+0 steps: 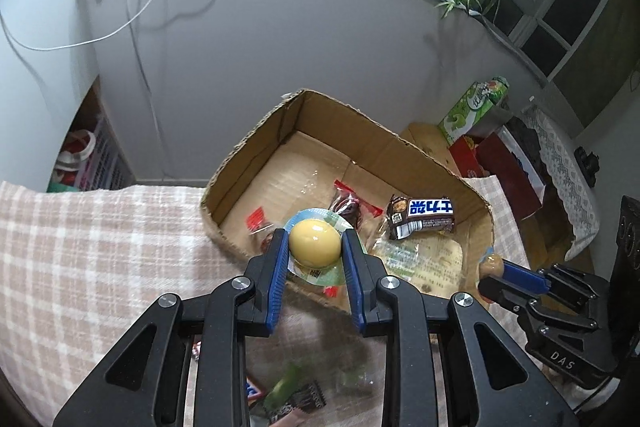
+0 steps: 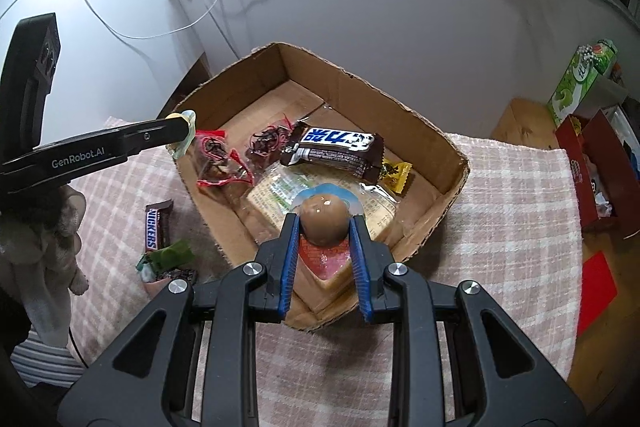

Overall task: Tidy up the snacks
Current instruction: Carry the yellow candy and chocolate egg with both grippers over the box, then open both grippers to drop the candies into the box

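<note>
The left gripper (image 1: 315,247) has its jaws closed on a yellow jelly cup (image 1: 315,242), the blue pads pressing on either side of its rounded dome; the cup's flat printed foil lid faces away from the camera, its pale green and blue rim fanning out behind the dome. It is held just above the near wall of an open cardboard box (image 1: 436,157) that stands on a desk covered by a pink and white checked cloth (image 1: 80,227). The right gripper (image 2: 323,227) likewise grips a brown jelly cup (image 2: 323,219) by its glossy dome, jaws drawn in against its sides, the lid's blue and red rim showing beyond the pads; this cup hangs over the near corner of the box. Inside the box lie a brown Snickers bar with a blue and white Chinese label (image 2: 334,149), two clear packets with red ends (image 2: 218,159), a small yellow wrapped sweet (image 2: 394,173) and a flat clear packet printed in green (image 2: 276,193). On the cloth outside the box, to the left in the right wrist view, lie a Snickers bar (image 2: 156,225) and a green wrapped sweet (image 2: 170,255).
</note>
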A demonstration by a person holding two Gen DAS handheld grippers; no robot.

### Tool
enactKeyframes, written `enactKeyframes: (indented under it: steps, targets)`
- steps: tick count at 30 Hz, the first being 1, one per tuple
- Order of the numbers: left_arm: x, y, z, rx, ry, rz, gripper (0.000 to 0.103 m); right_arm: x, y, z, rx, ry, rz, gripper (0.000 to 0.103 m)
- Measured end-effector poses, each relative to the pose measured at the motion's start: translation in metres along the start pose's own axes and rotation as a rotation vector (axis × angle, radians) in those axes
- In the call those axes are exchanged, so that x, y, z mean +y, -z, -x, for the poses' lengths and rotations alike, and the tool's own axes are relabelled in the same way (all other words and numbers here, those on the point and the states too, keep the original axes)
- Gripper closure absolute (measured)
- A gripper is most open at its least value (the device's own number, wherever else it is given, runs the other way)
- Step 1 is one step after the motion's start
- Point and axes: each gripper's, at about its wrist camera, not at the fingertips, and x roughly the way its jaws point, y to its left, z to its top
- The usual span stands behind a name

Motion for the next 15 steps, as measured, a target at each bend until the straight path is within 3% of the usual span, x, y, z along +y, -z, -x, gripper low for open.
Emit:
enactKeyframes:
  steps: [15]
  targets:
    - [-0.012,-0.004,-0.014,0.040,0.000,-0.014,0.077,-0.003,-0.001,-0.008,0.015,0.017,0.004,0.075]
